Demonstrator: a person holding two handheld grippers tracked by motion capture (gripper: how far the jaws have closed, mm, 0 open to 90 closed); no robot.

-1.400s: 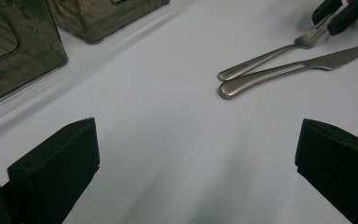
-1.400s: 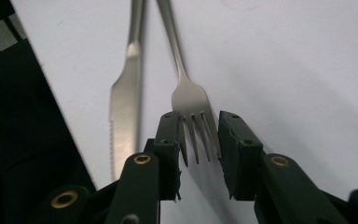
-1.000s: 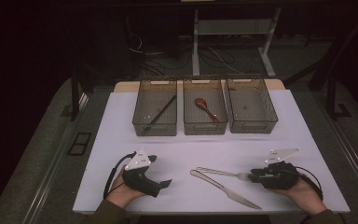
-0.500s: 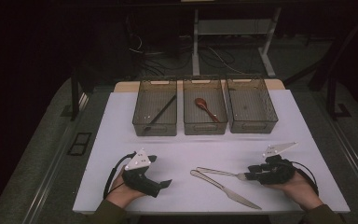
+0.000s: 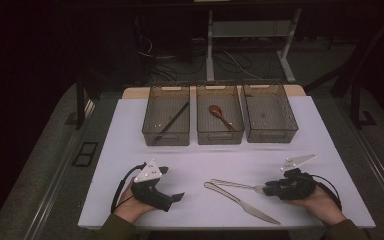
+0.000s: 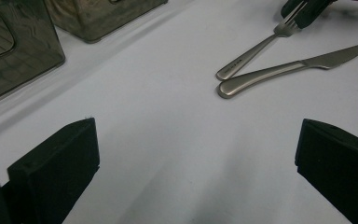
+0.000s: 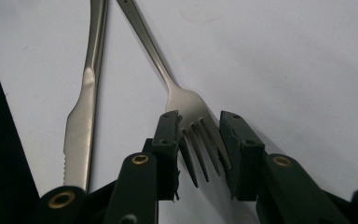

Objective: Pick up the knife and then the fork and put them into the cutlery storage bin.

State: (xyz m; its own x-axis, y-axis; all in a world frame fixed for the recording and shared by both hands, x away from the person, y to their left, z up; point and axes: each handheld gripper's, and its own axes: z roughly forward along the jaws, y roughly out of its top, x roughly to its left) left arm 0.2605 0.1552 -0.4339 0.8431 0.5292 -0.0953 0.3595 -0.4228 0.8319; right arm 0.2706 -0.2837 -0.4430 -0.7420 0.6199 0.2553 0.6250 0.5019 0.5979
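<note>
- Two grippers sit low over the white table in the high view: the left gripper rests apart from the cutlery, while the right gripper has its tips at the tine end of the fork. The knife lies just beside the fork, its handle end almost meeting the fork's handle end, well away from the right gripper's tips. Beyond both tools stand three mesh bins, one with a dark stick, one with a brown spoon.
- Left gripper view: its jaws are spread wide with bare table between them; fork and knife lie ahead and off to one side.
- Right gripper view: the right gripper brackets the fork's tines, and its jaws have just been closing in; whether the pads already press is hard to tell, though they look to touch the outer tines.
- Handling, as a judgement: the fork is light, stiff, smooth steel lying flat, so it may slide or pivot. A hold across the neck seems steadier than on the tapering tines.
</note>
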